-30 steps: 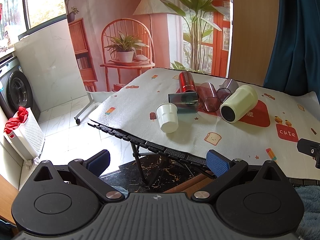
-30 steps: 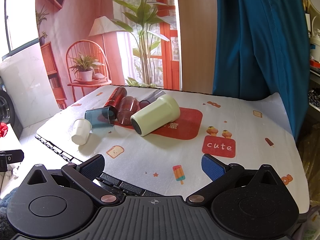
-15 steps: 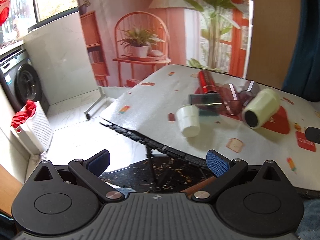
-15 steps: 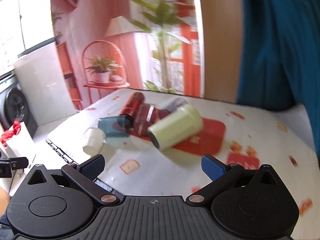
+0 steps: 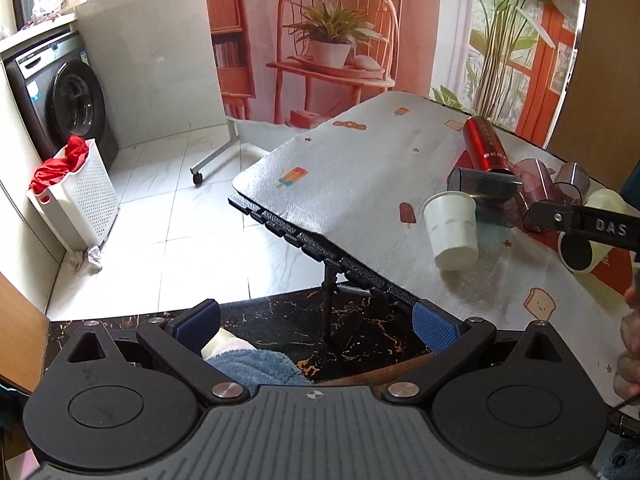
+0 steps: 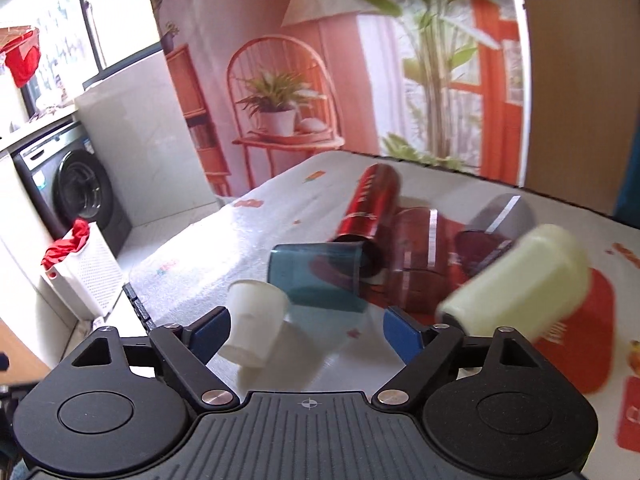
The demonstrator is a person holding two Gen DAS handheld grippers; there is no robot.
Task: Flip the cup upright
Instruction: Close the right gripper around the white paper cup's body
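Several cups lie on their sides in a cluster on the table. A small white cup [image 6: 254,326] lies nearest, also in the left wrist view [image 5: 452,230]. Behind it lie a teal clear cup [image 6: 316,274], a red metal tumbler [image 6: 370,204], a dark red clear cup [image 6: 416,256], a grey clear cup [image 6: 500,216] and a big cream mug [image 6: 520,284]. My right gripper [image 6: 306,334] is open and empty, with the white cup by its left finger. My left gripper [image 5: 316,320] is open and empty, off the table's left edge.
The table [image 5: 360,184] has a patterned white cloth and a black front-left edge. A red mat [image 6: 576,328] lies under the mug. On the floor to the left stand a white laundry basket [image 5: 80,196] and a washing machine [image 5: 68,108]. The right gripper's arm [image 5: 584,224] crosses the left wrist view.
The right gripper has moved forward and left, close up to the cups. The left gripper has swung left, away from the table. Both have stayed open.
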